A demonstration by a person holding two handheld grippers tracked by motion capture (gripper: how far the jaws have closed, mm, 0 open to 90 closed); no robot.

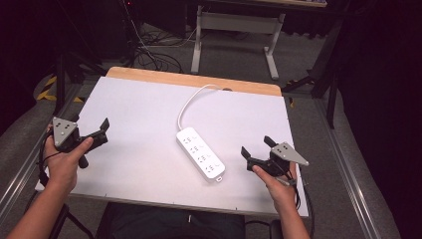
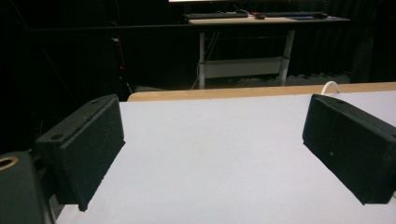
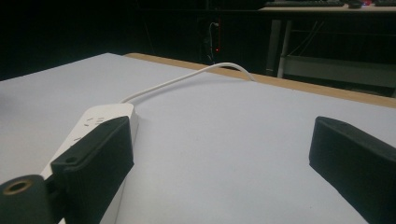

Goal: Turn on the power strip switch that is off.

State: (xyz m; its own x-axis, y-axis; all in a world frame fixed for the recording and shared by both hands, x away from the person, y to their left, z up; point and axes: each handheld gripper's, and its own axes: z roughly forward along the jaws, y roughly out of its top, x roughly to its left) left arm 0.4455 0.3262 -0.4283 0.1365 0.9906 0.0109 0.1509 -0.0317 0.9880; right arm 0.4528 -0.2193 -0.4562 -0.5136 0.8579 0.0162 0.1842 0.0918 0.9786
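Power strip (image 1: 200, 154): rigid, light, smooth plastic, likely slippery; best pinched across narrow sides, clear of trailing cable (image 1: 188, 103). Left gripper (image 1: 102, 131) and right gripper (image 1: 255, 152): jaws wide, empty.

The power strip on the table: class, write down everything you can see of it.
The power strip is a long white block with rounded corners, plastic by its look, lying flat on the white table top and set slantwise near the middle. Its upper face carries four rows of socket holes, all without plugs. A white cable leaves its far end and curves to the table's far wooden edge. Nothing touches it; the right tongs stand open beside its near end, apart from it.
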